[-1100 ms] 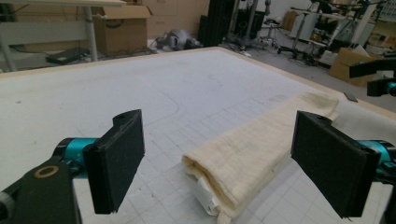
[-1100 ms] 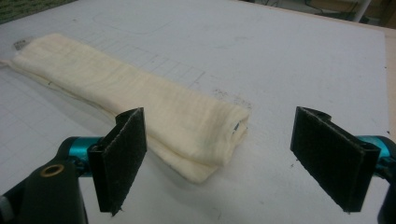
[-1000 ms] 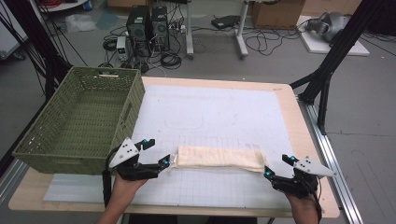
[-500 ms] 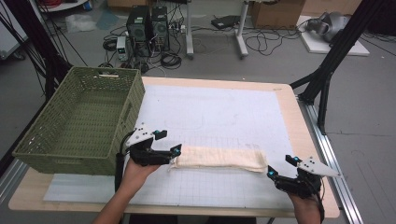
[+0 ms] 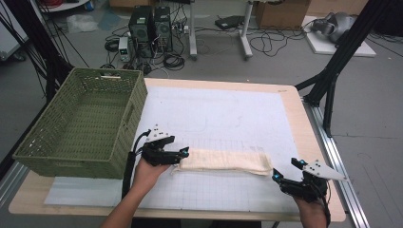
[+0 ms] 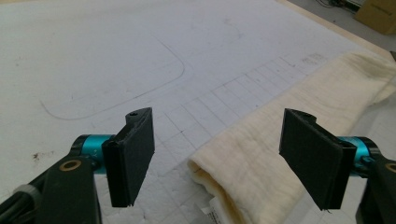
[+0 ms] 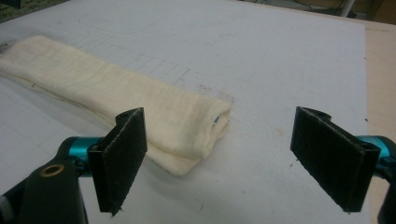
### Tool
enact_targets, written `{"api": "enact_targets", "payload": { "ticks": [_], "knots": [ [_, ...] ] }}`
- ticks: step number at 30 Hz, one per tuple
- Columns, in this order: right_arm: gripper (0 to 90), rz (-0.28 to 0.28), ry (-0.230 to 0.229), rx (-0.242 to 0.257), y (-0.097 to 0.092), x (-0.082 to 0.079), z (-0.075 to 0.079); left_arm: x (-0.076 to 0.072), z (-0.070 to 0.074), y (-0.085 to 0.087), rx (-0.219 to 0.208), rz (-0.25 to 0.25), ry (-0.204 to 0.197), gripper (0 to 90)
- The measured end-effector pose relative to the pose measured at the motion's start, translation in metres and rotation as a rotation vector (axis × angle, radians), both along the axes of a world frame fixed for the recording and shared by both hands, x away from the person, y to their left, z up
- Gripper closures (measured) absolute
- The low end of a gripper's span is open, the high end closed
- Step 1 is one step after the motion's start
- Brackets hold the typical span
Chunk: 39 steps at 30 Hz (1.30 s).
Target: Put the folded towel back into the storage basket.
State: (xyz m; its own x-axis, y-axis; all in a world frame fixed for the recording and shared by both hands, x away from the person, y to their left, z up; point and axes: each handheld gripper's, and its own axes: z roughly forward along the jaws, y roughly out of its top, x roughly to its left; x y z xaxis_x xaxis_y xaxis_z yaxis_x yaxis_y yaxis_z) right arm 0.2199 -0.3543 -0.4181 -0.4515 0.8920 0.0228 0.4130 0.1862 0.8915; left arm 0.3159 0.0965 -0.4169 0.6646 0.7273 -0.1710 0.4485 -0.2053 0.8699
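High view: a wooden table (image 5: 311, 142) covered by a white mat (image 5: 223, 118) with a printed grid fills the middle of the frame. A folded cream cloth (image 5: 223, 161) lies lengthwise on the mat, just below the centre of the frame. A green woven basket (image 5: 81, 126) stands at the left, its near corner hanging past the table edge. The left tool (image 5: 183, 154) sits at the cloth's left end, held by a hand (image 5: 147, 172) that enters from the bottom edge; its jaws point toward the cloth. The right tool (image 5: 280, 178) rests in the lower right, just beside the cloth's right end and apart from it. Computer cases (image 5: 149, 23), cables and a cardboard box (image 5: 280, 12) stand on the floor along the top of the frame.

Left gripper view: the two black jaws stand wide apart at the lower left and lower right. The cloth (image 6: 299, 135) runs from the bottom centre to the upper right, its folded end lying between the jaws but touching neither. A small label (image 6: 215, 215) peeks out at the fold, bottom centre. Pencil lines and grid squares mark the mat (image 6: 116, 56).

Right gripper view: the jaws are likewise spread wide. The cloth (image 7: 116, 102) stretches from the upper left to the centre, its layered end lying between the jaws, nearer the left one, with clear mat (image 7: 280, 70) on its right.
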Motion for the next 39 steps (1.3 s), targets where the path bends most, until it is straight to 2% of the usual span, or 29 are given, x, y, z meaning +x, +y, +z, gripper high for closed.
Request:
{"api": "enact_targets", "payload": {
  "ticks": [2, 5, 9, 12, 13, 15, 17, 18, 21, 26, 28, 29, 30, 32, 35, 39],
  "knots": [
    [17.1, -0.001, -0.003, 0.001, 0.0, -0.001, 0.0, 0.002, -0.002, -0.001, 0.008, 0.01, 0.017, 28.4],
    [17.1, 0.001, -0.003, -0.001, 0.0, -0.001, 0.0, 0.004, -0.005, -0.001, 0.051, 0.015, 0.04, 29.4],
    [17.1, 0.002, 0.001, -0.001, 0.0, 0.0, 0.0, 0.005, -0.008, -0.003, 0.074, 0.012, 0.061, 31.7],
    [17.2, 0.003, 0.001, -0.003, 0.0, 0.0, -0.001, 0.004, -0.01, -0.007, 0.081, -0.013, 0.078, 34.7],
    [17.1, 0.003, 0.003, -0.001, 0.0, 0.0, -0.001, 0.003, -0.012, -0.01, 0.109, -0.038, 0.093, 38.5],
    [17.1, 0.003, 0.001, -0.001, 0.0, 0.0, -0.001, 0.002, -0.013, -0.011, 0.117, -0.043, 0.099, 39.6],
    [17.1, 0.002, 0.006, 0.0, 0.0, 0.0, -0.001, -0.001, -0.019, -0.011, 0.072, -0.016, 0.115, 43.2],
    [17.1, 0.002, 0.008, 0.001, 0.0, 0.0, -0.001, -0.002, -0.022, -0.012, 0.072, -0.01, 0.13, 43.1],
    [17.2, 0.003, 0.008, 0.004, 0.0, 0.0, -0.001, -0.006, -0.03, -0.014, 0.098, -0.028, 0.145, 43.2],
    [17.2, 0.006, 0.009, -0.002, 0.0, 0.001, -0.002, -0.011, -0.032, -0.019, 0.15, -0.032, 0.106, 45.8],
    [17.2, 0.01, 0.009, -0.005, 0.0, 0.001, -0.003, -0.012, -0.032, -0.019, 0.155, -0.051, 0.096, 54.3],
    [17.2, 0.013, 0.014, -0.003, 0.001, 0.001, -0.003, -0.013, -0.032, -0.02, 0.152, -0.081, 0.089, 69.9],
    [17.2, 0.013, 0.014, -0.003, 0.001, 0.001, -0.003, -0.015, -0.032, -0.022, 0.165, -0.093, 0.068, 69.9],
    [17.1, 0.02, 0.016, -0.004, 0.002, 0.001, -0.004, -0.017, -0.032, -0.024, 0.183, -0.113, 0.045, 78.0],
    [17.1, 0.02, 0.002, -0.006, 0.003, 0.002, -0.004, -0.017, -0.032, -0.022, 0.174, -0.12, 0.04, 81.1],
    [16.5, 0.011, 0.005, -0.003, 0.001, 0.002, -0.005, -0.018, -0.03, -0.018, 0.143, -0.117, 0.024, 81.4]
  ]
}}
